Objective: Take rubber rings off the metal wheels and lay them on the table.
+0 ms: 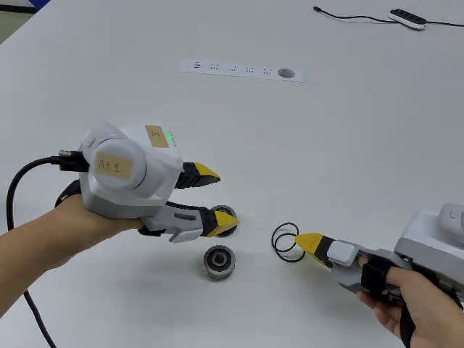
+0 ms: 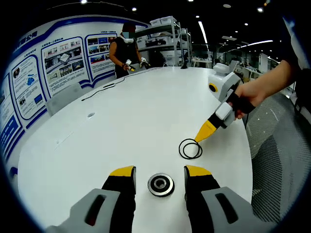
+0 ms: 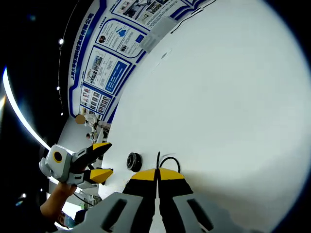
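Stripping rubber rings from metal wheels: layout on the white counter [image 1: 348, 145].
The left tool [image 1: 221, 197] stands open, its jaws flanking one metal wheel [image 2: 161, 184] with a gap on each side. In the head view a second wheel [image 1: 219, 262] lies at 6 o'clock of the first. Two black rubber rings [image 1: 288, 241] lie flat and overlapping at 3 o'clock of the wheels. The right tool [image 1: 306, 242] is closed, tip against the rings (whether it pinches one cannot be told).

Hardly any writing can be read.
A tan label [image 1: 114, 167] on the left gripper [image 1: 221, 197], left of centre, bears handwritten marks too blurred to read; the second label [image 1: 156, 135] above is unclear; the posters [image 2: 58, 60] upper left carry print too small to read.
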The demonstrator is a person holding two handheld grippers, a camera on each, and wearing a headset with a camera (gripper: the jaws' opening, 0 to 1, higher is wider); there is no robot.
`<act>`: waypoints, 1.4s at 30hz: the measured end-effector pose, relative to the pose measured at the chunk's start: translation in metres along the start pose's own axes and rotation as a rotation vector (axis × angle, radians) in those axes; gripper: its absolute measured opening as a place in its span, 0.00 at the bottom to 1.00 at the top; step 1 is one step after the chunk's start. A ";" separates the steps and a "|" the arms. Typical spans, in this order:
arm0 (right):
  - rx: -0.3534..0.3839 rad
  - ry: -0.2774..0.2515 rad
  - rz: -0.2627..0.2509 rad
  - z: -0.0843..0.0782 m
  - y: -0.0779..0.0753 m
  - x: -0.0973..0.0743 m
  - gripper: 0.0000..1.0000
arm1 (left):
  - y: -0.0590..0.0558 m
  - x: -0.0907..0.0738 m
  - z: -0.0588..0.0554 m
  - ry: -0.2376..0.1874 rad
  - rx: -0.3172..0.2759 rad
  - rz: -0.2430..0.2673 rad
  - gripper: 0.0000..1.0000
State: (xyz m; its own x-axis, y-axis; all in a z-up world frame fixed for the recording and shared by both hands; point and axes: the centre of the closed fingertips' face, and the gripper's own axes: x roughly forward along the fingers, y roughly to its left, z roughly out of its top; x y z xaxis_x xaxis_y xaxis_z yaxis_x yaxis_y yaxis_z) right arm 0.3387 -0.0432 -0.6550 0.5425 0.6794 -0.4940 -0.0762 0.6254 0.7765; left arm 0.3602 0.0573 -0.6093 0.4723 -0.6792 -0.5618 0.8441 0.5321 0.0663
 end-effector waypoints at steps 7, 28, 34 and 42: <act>0.024 0.019 -0.044 -0.003 -0.008 -0.003 0.02 | 0.002 0.006 -0.010 0.028 -0.020 -0.003 0.41; -0.084 0.034 -0.139 -0.002 -0.017 -0.013 0.11 | 0.004 0.010 -0.021 0.064 -0.009 0.004 0.36; -0.089 -0.019 -0.072 0.007 0.001 -0.013 0.14 | 0.003 0.014 -0.023 0.064 -0.010 -0.007 0.32; -0.092 -0.060 -0.025 0.016 0.010 -0.011 0.14 | 0.006 0.018 -0.026 0.070 -0.002 -0.007 0.27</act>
State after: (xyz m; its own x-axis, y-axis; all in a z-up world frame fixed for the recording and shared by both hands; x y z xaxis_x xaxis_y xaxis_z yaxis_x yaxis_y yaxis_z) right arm 0.3453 -0.0500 -0.6354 0.5938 0.6407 -0.4868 -0.1369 0.6766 0.7235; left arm 0.3667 0.0614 -0.6407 0.4470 -0.6460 -0.6188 0.8470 0.5281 0.0606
